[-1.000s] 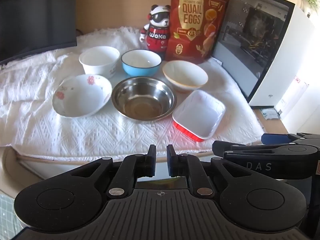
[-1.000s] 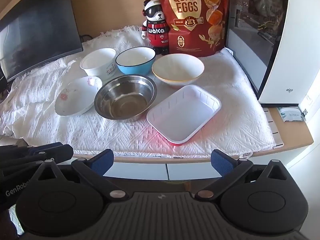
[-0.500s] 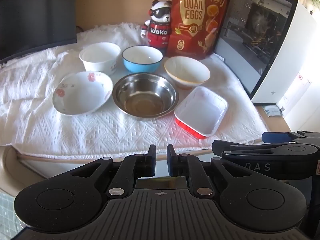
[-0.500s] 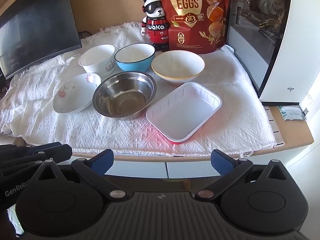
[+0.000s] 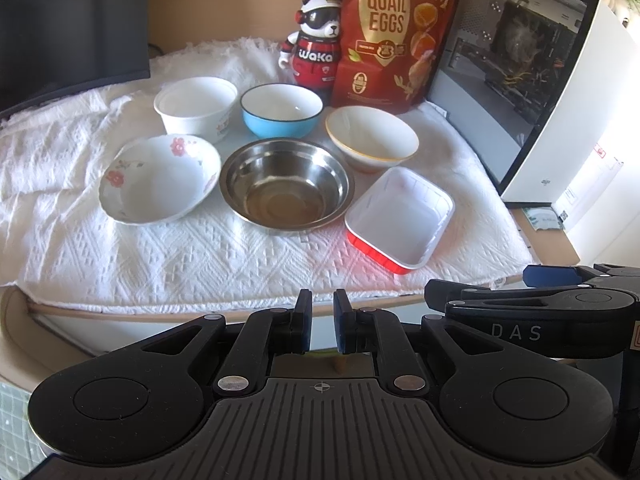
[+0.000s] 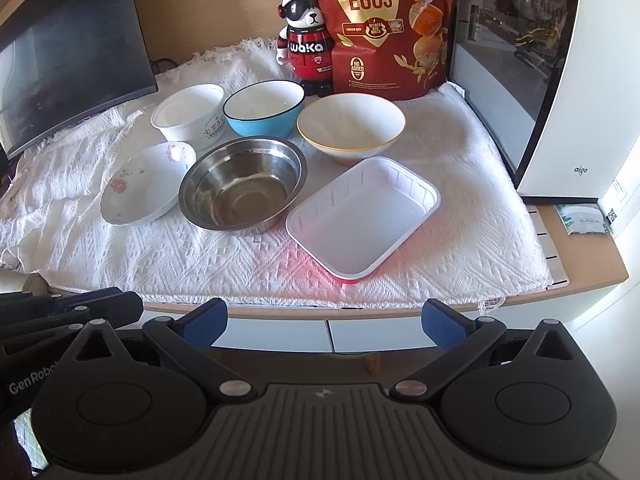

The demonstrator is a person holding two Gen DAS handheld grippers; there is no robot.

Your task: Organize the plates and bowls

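Six dishes sit untouched on the worktop (image 6: 580, 280). Left gripper (image 5: 319, 326) is nearly closed and empty; right gripper (image 6: 325, 322) is wide and empty. Best approach: right takes the tray (image 6: 362, 216) by its near rim, squarely.

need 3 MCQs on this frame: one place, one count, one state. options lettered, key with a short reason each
1. Where does the steel bowl sit?
A. Between the floral dish and the red-and-white tray
B. Behind the quail eggs bag
C. Inside the blue bowl

2. How many dishes lie on the white cloth?
A. Four
B. Six
C. Eight

3. How do the two hand-held grippers stand?
A. Both shut
B. Left hand-held gripper shut, right hand-held gripper open
C. Left open, right shut on the tray

Key:
1. A, dish on its left, tray on its right.
2. B, three in the back row, three in front.
3. B, left pads nearly meet, right pads stand wide apart, both empty.
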